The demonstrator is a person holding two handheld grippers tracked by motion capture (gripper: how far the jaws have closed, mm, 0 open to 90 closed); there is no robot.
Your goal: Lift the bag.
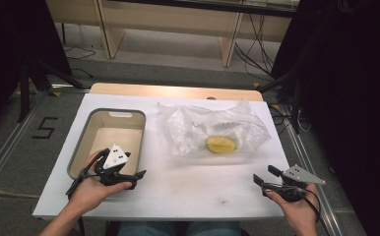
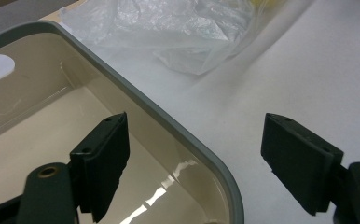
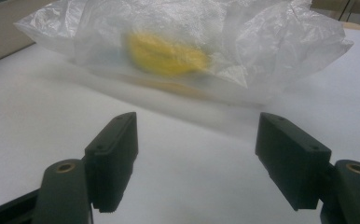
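Ahead of the wide-open right gripper, well apart, a yellow fruit inside a clear plastic bag.

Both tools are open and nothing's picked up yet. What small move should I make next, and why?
Probably ease the right tool forward toward the clear plastic bag. Its jaws stand open and empty, aimed at the bag, with bare table between. The yellow item sits inside the bag, so the bag needs a grip first. The left tool waits open over the near corner of the grey bin.

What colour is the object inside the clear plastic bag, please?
Yellow; the object inside the plastic bag shows best in the right gripper view.
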